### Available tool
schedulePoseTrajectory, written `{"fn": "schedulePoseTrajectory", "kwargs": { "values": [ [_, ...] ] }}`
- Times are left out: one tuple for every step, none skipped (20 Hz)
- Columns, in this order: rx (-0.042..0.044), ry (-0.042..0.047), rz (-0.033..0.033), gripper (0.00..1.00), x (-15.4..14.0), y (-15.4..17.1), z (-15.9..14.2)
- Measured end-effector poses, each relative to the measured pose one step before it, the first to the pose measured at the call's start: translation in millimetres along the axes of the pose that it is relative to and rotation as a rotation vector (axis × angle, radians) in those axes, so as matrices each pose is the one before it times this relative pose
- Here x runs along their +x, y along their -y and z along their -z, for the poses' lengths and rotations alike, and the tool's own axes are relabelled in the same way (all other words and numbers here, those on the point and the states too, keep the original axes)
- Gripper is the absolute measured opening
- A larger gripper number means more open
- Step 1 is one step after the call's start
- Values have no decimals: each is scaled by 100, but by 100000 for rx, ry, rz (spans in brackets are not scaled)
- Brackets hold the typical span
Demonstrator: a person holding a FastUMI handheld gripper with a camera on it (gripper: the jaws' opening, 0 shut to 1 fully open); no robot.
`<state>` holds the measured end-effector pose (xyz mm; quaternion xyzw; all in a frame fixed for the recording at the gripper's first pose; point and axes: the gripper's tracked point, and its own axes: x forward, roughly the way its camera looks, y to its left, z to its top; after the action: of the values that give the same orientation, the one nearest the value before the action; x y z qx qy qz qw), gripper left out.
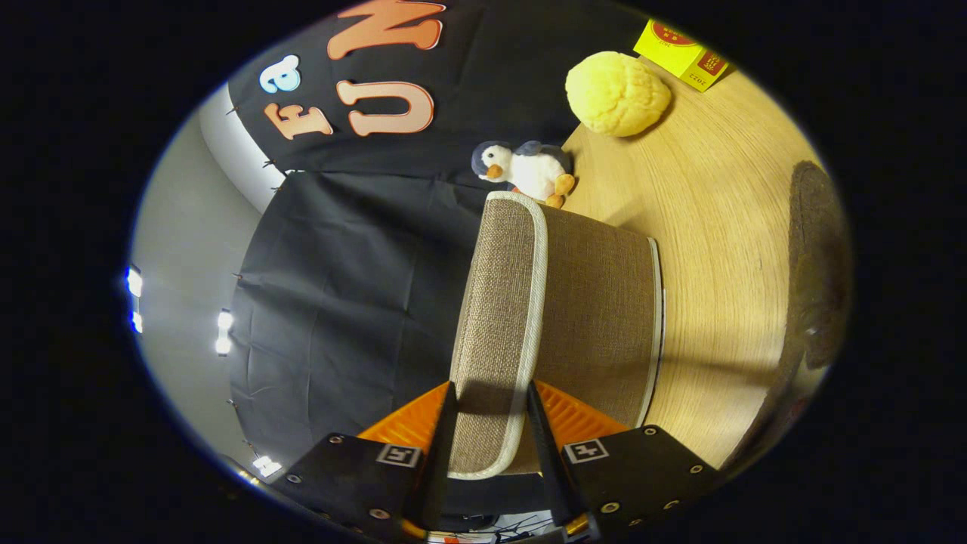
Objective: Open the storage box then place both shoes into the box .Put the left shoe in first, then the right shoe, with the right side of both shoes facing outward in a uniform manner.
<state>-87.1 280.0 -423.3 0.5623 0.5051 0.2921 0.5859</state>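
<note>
Wooden table (718, 249): bare, set against the black cloth wall. Fabric storage box (597, 317): on the table, its lid (495, 317) raised. Brown shoe (820, 264): on the table, well apart from the box. Yellow plush (617, 94), yellow carton (680, 54), toy penguin (525, 170): beyond the box. Gripper (491, 423): fingers narrowly parted, pressing the lid's edge from both sides.
</note>
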Motion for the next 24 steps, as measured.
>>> {"fn": "schedulePoseTrajectory", "kwargs": {
  "values": [
    [-91, 823, 192, 49, 263, -109, -189],
    [507, 611, 585, 47, -330, 87, -104],
    [529, 70, 318, 45, -67, 43, -72],
    [178, 81, -209, 45, -150, -339, 64],
    [-85, 337, -703, 45, -94, -336, -34],
    [528, 1509, -1179, 43, -215, -573, -330],
    [607, 1754, -1502, 38, -277, -474, -579],
    [1151, 1806, -2029, 32, 226, -813, -225],
    [1324, 1649, -2618, 30, -24, -758, -470],
    [1286, 1148, -1842, 29, 98, -868, -131],
    [-67, 279, -630, 28, 251, -435, -116],
    [-626, -947, 993, 28, 387, -176, 187],
    [-506, -648, -164, 28, 490, -307, 14],
    [6, -516, -1161, 28, 124, -770, 141],
    [385, -212, -2103, 28, 384, -924, 85],
    [321, 19, -1621, 28, 238, -956, 28],
    [-137, -113, -1526, 28, 461, -887, -35],
    [-468, -579, -1752, 28, 481, -1300, 300],
    [-635, -336, -1199, 28, 529, -932, -116],
    [-531, -767, -810, 28, 499, -957, 161],
    [-898, -693, -84, 28, 720, -766, 49],
    [-1936, -1155, 1193, 27, 866, -546, 192],
    [-1925, -1223, 2512, 28, 869, 36, 249],
    [-1601, -1550, 1577, 28, 849, -171, 395]
  ]
}}
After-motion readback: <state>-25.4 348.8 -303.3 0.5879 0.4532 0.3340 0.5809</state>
